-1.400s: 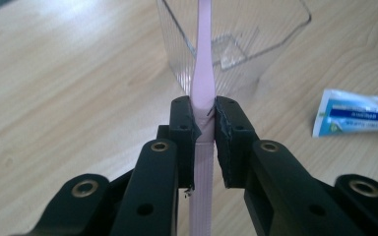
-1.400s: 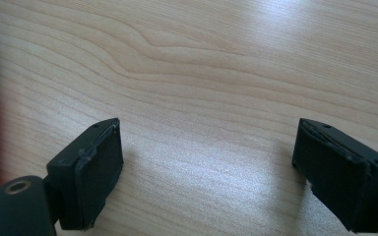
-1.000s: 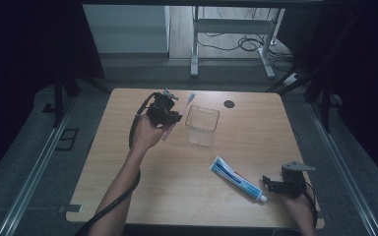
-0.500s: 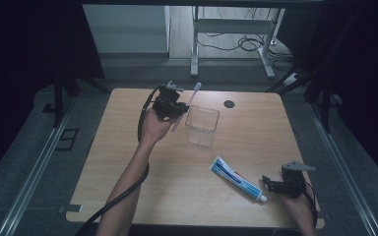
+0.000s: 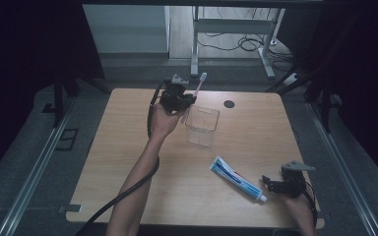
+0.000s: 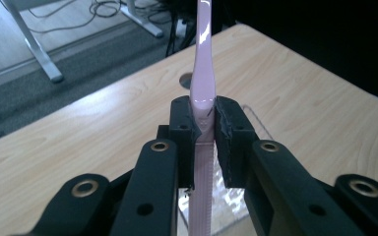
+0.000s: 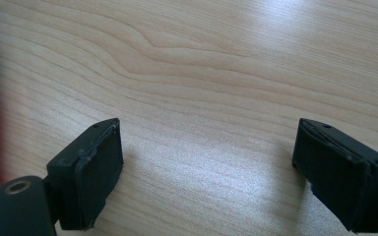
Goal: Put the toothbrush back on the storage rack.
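We see a light wooden table (image 5: 128,147) with a small round black cable hole (image 5: 229,103) near its far edge. Beyond it we find grey floor, the white legs of another desk (image 5: 195,49) and a tangle of black cables (image 5: 241,42). Metal rails (image 5: 29,177) run along the floor on both sides of the table.

The table (image 5: 128,162) is pale wood with fine, wavy brown grain, and a small black round spot (image 5: 229,103) marks it beyond the cup. The cup (image 5: 202,126) is clear and colourless. The toothbrush (image 6: 203,83) is pale pink, glossy, with a whitish head. Both tools are black: the left tool (image 5: 183,100) with brass-coloured rivets on its arms, the right tool (image 5: 273,184) topped by a grey plate. The toothpaste tube (image 5: 237,178), nearer than the cup, is white with blue and red stripes and a white cap.
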A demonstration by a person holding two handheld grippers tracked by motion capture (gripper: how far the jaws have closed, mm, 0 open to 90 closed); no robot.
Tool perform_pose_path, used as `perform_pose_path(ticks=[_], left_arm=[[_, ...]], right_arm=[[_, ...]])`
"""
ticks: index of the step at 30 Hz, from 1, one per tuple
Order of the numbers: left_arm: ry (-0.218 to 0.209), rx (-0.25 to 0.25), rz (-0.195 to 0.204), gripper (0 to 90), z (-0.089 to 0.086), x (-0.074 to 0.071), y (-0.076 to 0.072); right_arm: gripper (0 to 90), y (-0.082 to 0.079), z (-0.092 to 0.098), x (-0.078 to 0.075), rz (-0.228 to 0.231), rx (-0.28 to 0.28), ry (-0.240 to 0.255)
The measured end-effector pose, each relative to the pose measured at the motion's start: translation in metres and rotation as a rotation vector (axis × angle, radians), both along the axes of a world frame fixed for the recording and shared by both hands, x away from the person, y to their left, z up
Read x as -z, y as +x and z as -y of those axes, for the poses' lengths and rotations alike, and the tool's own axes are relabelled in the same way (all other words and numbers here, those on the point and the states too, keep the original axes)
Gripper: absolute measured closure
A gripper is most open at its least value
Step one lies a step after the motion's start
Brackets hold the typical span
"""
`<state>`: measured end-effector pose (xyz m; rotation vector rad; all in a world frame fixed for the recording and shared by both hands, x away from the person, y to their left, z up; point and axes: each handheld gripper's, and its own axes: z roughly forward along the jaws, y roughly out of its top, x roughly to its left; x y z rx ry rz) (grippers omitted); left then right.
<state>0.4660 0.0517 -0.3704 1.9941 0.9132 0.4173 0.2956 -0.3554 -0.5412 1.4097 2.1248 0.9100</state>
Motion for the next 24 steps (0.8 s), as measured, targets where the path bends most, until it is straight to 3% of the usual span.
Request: perform_pose_path(ticks=[10, 24], left_arm=[[-0.028, -0.001, 0.055, 78.9, 0.015, 0.004, 0.01], [-0.008, 0.001, 0.052, 78.9, 0.034, 0.028, 0.018]], right_arm=[[11.4, 0.0, 0.0, 0.0, 0.003, -0.005, -0.004], [11.4, 0.001, 0.0, 0.0, 0.001, -0.009, -0.003]])
